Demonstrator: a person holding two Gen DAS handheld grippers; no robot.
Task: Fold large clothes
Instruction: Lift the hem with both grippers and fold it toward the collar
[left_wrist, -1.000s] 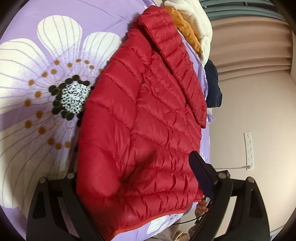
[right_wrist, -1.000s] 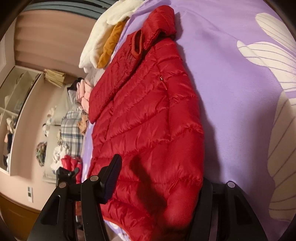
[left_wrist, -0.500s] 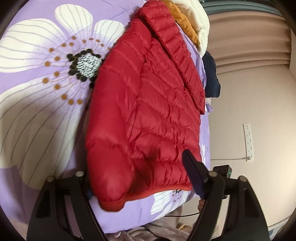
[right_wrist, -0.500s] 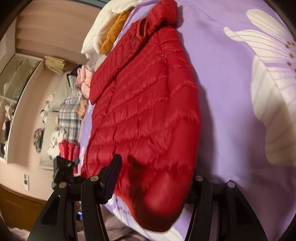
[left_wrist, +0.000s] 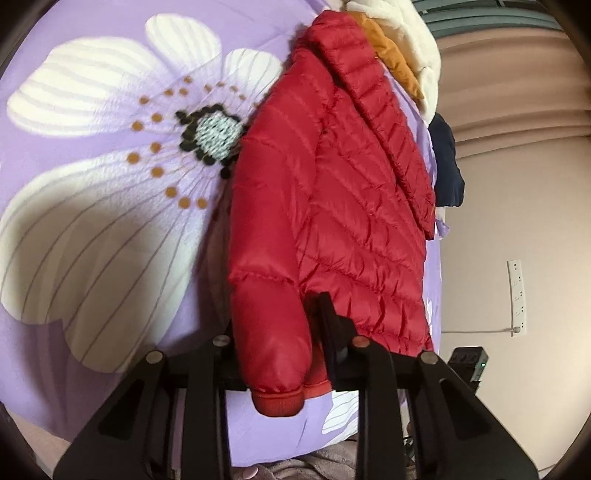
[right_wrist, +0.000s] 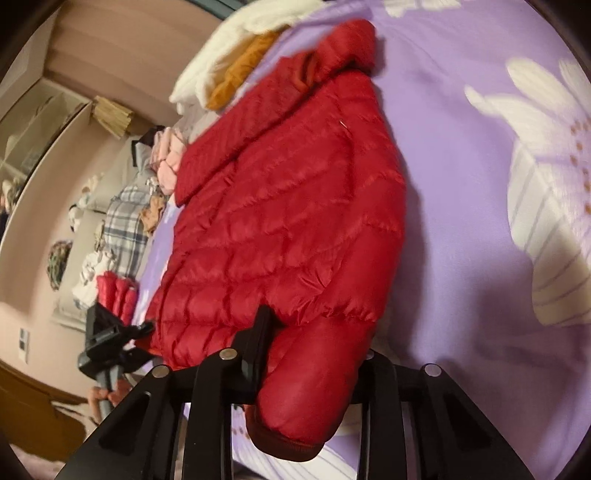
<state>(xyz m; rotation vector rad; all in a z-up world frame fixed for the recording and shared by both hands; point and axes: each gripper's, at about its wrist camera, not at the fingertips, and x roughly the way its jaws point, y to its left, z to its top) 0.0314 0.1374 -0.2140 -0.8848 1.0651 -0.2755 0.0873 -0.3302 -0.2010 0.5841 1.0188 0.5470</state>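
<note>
Pinching red puffer jacket (left_wrist: 332, 192) cuffs: left gripper (left_wrist: 273, 354) and right gripper (right_wrist: 314, 354) jaws closed on soft, light, slippery sleeves.

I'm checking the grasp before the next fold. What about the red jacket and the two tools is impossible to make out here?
- Left tool: its left finger, behind the red jacket's sleeve, left wrist view.
- Right tool: its right finger, behind the sleeve, right wrist view.
- Jacket's underside and how it's layered: hidden against the purple bedspread, both views.
- Small black device near the wall: blurred, unidentifiable.
</note>
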